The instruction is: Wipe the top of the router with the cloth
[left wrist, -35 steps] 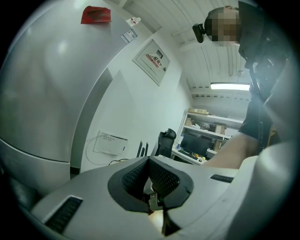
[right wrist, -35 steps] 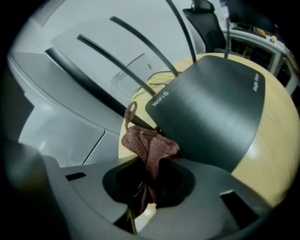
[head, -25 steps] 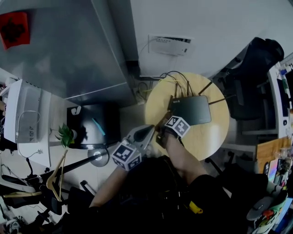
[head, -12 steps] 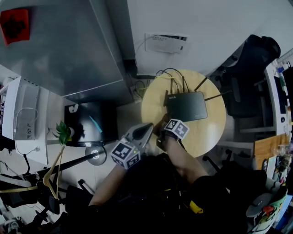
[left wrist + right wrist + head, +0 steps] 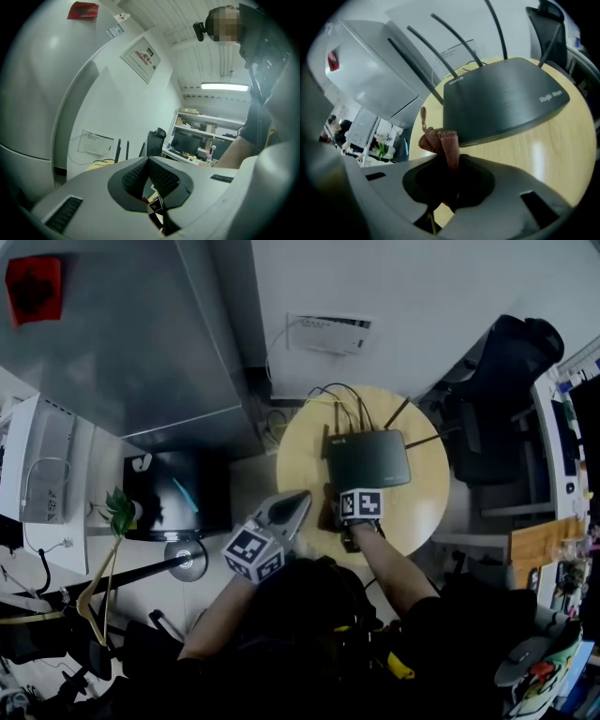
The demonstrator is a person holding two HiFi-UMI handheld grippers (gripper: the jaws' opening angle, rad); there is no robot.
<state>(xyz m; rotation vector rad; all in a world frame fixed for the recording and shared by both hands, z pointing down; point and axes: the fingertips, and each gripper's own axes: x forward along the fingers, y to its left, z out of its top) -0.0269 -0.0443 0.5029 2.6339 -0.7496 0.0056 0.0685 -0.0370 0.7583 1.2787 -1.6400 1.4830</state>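
A dark router [image 5: 367,457] with several antennas lies on a round wooden table [image 5: 427,507]. My right gripper [image 5: 342,504] sits at the router's near edge, shut on a bunched brown cloth [image 5: 443,142]. In the right gripper view the cloth sticks up out of the right gripper [image 5: 450,180], just short of the router [image 5: 506,93] at its near left corner. I cannot tell whether the cloth touches it. My left gripper [image 5: 298,502] hovers off the table's left edge. In the left gripper view, the left gripper [image 5: 149,161] is shut with nothing in it and points at the wall.
Cables [image 5: 342,399] run from the router's back to a white wall box [image 5: 326,334]. A black office chair [image 5: 506,399] stands right of the table. A grey cabinet [image 5: 122,334], a black box [image 5: 178,495], a plant [image 5: 120,512] and a stand base [image 5: 187,559] are at the left.
My right gripper with the cloth has slid rightwards along the router's near edge, from its left corner towards the middle. The left gripper has kept its place beside the table.
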